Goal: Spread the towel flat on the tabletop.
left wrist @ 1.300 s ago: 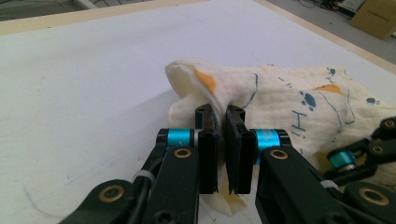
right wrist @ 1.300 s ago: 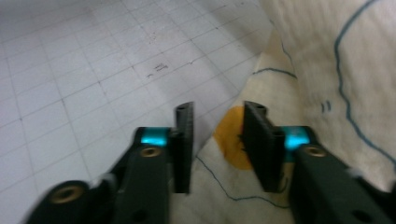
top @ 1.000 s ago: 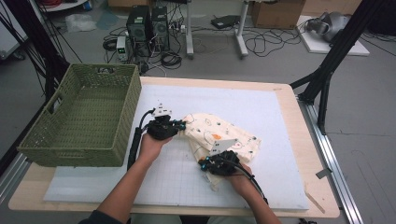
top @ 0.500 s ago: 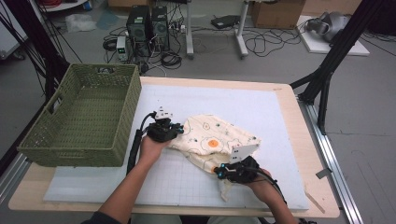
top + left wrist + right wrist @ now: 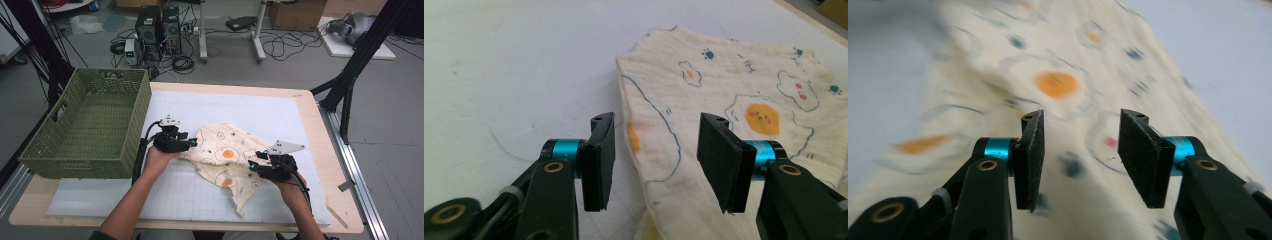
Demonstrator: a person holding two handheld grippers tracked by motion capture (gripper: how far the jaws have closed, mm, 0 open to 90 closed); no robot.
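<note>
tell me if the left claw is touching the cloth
Apart. The left gripper view shows the left claw open, with the cloth lying on the table beneath the gap between its pads.

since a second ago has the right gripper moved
Yes. The right gripper has shifted right, away from the green basket, spreading the cloth; its jaws have just been opening.

item: cloth [image 5: 227,157] | look: cream fabric, printed fried eggs, paw marks, small pink-cheeked faces, blue outlines | state: crumpled, partly spread, one narrow corner trailing toward the table's near edge | pose: lying flat, loose folds | place: middle of the white mat [image 5: 280,115], nearer its near edge, well off the corners
</note>
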